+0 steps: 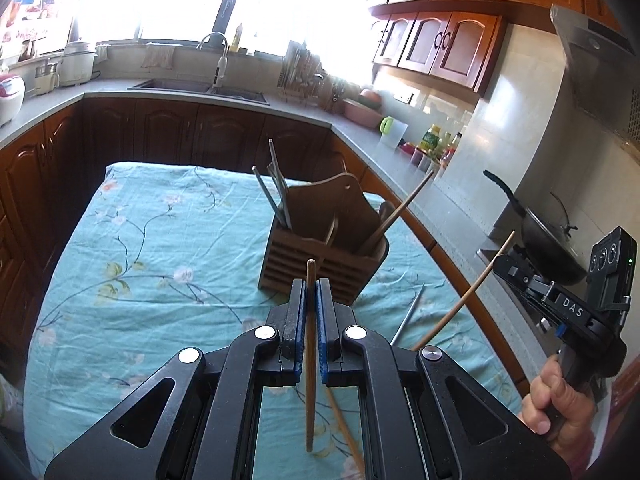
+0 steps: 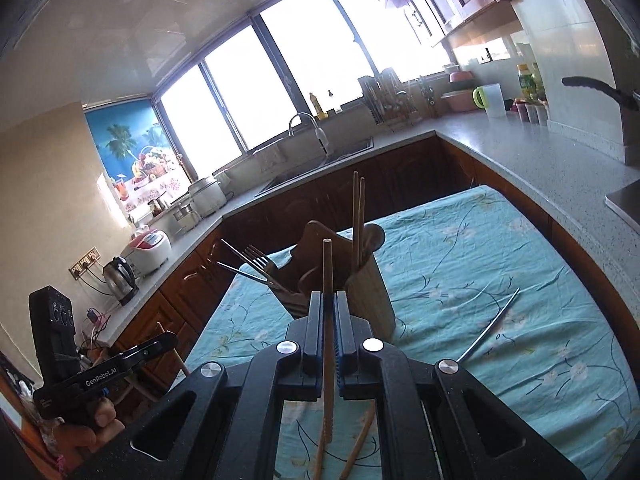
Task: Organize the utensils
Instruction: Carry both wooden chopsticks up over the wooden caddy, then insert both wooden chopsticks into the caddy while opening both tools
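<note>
Chopsticks were the matter at hand: we saw the left gripper [image 1: 311, 292], at the bottom centre of its own view, clamped on a wooden chopstick [image 1: 310, 360] that ran straight up between its blue pads [image 1: 321, 300], its tip poking just above them. In the right wrist view, the right gripper [image 2: 329, 304] was likewise closed on a second wooden chopstick [image 2: 328, 320], upright between its jaws. The wooden utensil holder [image 1: 320, 256] stood near the middle of the left view on a table covered with a turquoise floral cloth [image 1: 140, 260]; metal utensils [image 1: 276, 196] leaned out of its left compartment and a wooden chopstick [image 1: 400, 212] slanted out of its right one. From the right view we made out a fork [image 2: 258, 258] among those metal pieces and a pair of chopsticks [image 2: 357, 216] standing in the nearer compartment. A metal chopstick [image 2: 490, 326] lay loose on the cloth at the right of that frame, apart from the holder. At the lower right of the left view, a hand [image 1: 556, 400] gripped the other tool's handle. Beyond the table ran a grey countertop [image 1: 400, 148] with a sink [image 1: 200, 88] under bright windows.
</note>
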Demonstrator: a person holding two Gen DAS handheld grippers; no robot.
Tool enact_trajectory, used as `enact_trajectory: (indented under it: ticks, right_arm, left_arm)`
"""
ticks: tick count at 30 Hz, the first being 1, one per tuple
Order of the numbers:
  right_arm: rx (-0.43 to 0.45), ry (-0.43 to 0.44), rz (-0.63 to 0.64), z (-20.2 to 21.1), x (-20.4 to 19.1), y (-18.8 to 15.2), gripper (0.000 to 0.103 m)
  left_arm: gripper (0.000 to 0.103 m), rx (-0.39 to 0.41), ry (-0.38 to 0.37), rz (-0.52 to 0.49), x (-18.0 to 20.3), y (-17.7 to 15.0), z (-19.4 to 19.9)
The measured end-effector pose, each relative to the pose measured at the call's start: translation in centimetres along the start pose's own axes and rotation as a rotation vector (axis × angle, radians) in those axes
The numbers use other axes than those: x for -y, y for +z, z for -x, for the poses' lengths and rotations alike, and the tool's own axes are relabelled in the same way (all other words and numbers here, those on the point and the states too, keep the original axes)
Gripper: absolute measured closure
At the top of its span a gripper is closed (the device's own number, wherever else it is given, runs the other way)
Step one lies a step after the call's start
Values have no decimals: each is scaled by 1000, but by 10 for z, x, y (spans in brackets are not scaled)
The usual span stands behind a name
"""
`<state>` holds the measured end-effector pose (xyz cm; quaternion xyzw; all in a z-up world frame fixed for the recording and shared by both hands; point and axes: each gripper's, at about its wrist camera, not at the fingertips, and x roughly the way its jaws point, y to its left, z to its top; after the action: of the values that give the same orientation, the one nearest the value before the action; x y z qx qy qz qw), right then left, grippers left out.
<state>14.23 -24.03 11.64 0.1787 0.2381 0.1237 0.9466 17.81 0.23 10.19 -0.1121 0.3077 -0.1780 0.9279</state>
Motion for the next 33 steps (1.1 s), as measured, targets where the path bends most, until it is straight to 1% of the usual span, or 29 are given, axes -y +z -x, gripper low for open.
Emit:
enact_trajectory:
  ticks: [7,11,17,21,24,28,31,33]
  right_arm:
    - [18,10,17,0,-6,9,99]
    - [34,17,28,0,-10,19,99]
    - [78,19,57,-4,-19,43,99]
    - [122,17,81,-10,-26,67,99]
    - [160,4,109,-16,-34,85,99]
    - [198,-28,140,-29,-39,102,99]
    - [210,-56,156,-41,-38,106,99]
    - [201,-61,149,-51,-33,104,99]
  left_arm:
    - [99,43,-7,0,3,15,6]
    - [99,77,-8,-9,6,29,9]
    - [99,155,-7,-38,16,63,11]
    - [99,229,-7,-54,22,95,9]
    - [99,276,-10,-55,24,121,2]
    - [99,313,0,-33,20,146,-17]
    - [99,326,17,-8,14,153,-36]
    - [99,324,34,8,9,152,-50]
